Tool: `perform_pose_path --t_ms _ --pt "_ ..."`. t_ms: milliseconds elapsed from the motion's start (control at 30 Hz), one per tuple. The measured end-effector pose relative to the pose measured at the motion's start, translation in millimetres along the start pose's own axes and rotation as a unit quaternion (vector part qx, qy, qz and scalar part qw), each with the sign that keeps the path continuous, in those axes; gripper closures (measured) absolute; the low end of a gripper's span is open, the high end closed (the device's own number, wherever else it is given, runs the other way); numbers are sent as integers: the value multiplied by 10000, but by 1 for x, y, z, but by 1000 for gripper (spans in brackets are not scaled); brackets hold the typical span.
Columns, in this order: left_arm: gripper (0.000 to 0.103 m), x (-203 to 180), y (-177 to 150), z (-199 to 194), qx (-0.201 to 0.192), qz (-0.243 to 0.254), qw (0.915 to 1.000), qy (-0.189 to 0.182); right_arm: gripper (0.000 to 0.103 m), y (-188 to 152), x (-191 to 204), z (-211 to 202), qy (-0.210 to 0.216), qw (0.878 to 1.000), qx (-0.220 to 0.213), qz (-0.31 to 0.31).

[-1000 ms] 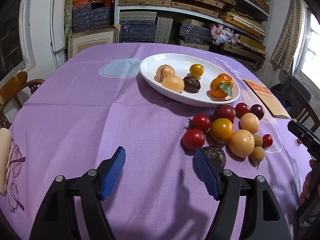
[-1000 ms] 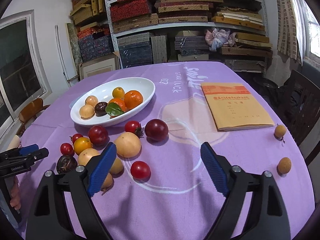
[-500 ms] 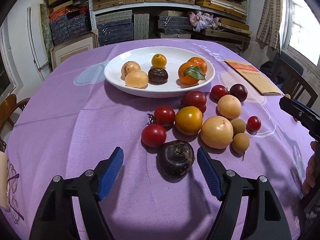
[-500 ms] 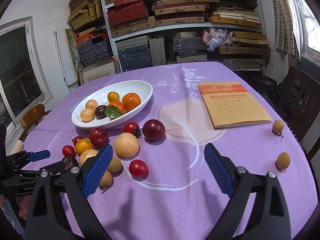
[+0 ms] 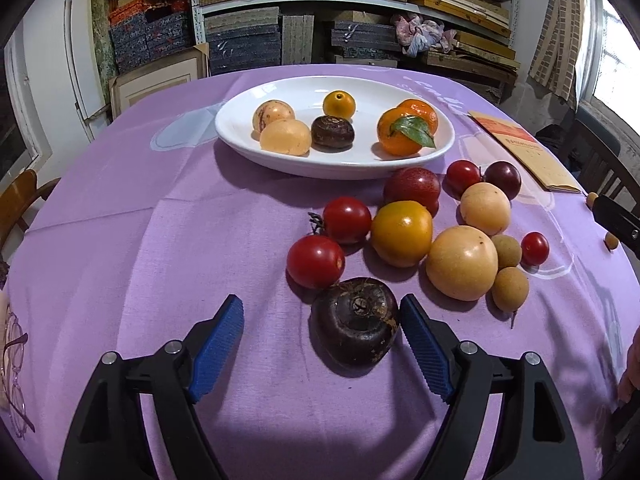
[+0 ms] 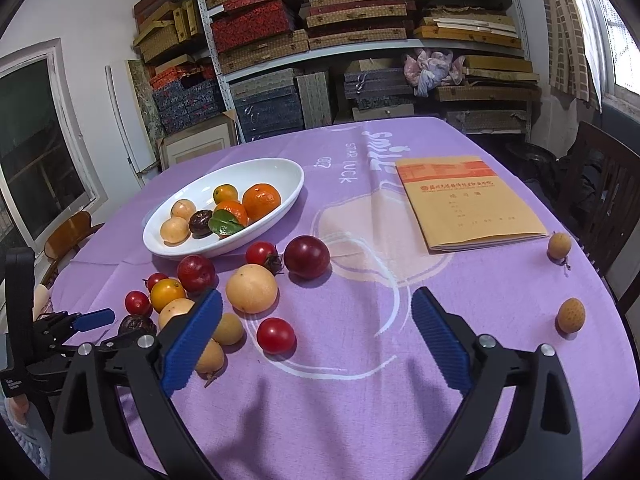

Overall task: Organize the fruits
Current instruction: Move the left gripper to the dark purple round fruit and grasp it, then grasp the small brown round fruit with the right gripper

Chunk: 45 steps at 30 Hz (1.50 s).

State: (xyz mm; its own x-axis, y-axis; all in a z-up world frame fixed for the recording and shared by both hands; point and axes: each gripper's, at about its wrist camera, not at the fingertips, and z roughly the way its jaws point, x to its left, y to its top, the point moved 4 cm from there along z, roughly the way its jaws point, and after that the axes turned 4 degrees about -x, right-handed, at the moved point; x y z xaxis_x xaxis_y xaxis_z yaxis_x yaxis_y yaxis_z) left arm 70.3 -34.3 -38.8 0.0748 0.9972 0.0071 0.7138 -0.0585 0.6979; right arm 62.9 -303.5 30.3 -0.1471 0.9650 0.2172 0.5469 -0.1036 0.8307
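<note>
A dark brown-purple fruit (image 5: 354, 322) lies on the purple cloth between the jaws of my left gripper (image 5: 320, 302). It sits close against the right-hand pad and well clear of the other, and the jaws are opening. Just beyond it are red tomatoes (image 5: 316, 262), a yellow tomato (image 5: 401, 233) and pale round fruits (image 5: 462, 262). The white oval plate (image 5: 240, 140) behind them holds oranges, a dark fruit and pale fruits. My right gripper (image 6: 316, 296) hovers over the cloth, jaws opening and gripping nothing, with a small red tomato (image 6: 276, 334) lying below.
A tan booklet (image 6: 468, 200) lies at the right of the table, and two small brown fruits (image 6: 571, 315) sit near the right edge. Eyeglasses (image 5: 14, 360) rest at the left edge. Wooden chairs stand on both sides, and packed shelves fill the back wall.
My left gripper has swung right and come down toward the fruit cluster, so the dark fruit now lies between its jaws, which stand wider. The right gripper has stayed put, its jaws slightly wider.
</note>
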Motion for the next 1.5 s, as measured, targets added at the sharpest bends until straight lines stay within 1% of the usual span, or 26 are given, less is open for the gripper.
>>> perform_pose_path --t_ms 267,467,567,667,733,800,933,1033,1067,1167,1200,1333,1433,1467,1500 --pt "19 28 -6 -6 89 -314 9994 63 9 0 0 2 11 10000 -9 23" --pt "19 38 -16 -12 160 -447 9989 -44 9 -1 2 3 26 10000 15 18" --pt "19 38 -14 -11 135 -483 9987 -83 9 -2 2 3 29 10000 12 4" --pt "20 36 -12 -10 101 -529 9983 -218 9 -2 2 3 34 10000 19 20" --pt "26 34 -12 -11 76 -511 9982 -294 9 -2 2 3 38 10000 20 32" --pt "39 32 -11 -11 47 -499 9981 -347 9 -3 3 4 53 10000 31 47" --pt "41 31 -11 -12 37 -495 9981 -374 9 -3 2 4 77 9999 52 55" --pt "47 25 -11 -12 42 -386 9985 -392 9 -4 2 5 75 9999 79 48" --pt "50 23 -10 -11 52 -345 9987 -373 9 -4 2 5 78 9999 89 47" --pt "54 18 -8 -8 72 -226 9994 -268 9 -5 4 8 85 9999 132 11" --pt "57 17 -8 -7 76 -203 9995 -225 9 -6 5 8 91 9998 148 -19" --pt "58 22 -8 -8 57 -266 9992 -290 9 -11 17 11 265 9989 289 -257" --pt "58 32 -9 -13 -58 -401 9990 -187 10 -15 32 9 433 9968 301 -595" --pt "58 36 -8 -15 -120 -415 9990 -104 14 -17 38 8 522 9956 320 -709" --pt "58 40 -8 -17 -164 -425 9989 -47 22 -20 45 8 622 9939 365 -835"
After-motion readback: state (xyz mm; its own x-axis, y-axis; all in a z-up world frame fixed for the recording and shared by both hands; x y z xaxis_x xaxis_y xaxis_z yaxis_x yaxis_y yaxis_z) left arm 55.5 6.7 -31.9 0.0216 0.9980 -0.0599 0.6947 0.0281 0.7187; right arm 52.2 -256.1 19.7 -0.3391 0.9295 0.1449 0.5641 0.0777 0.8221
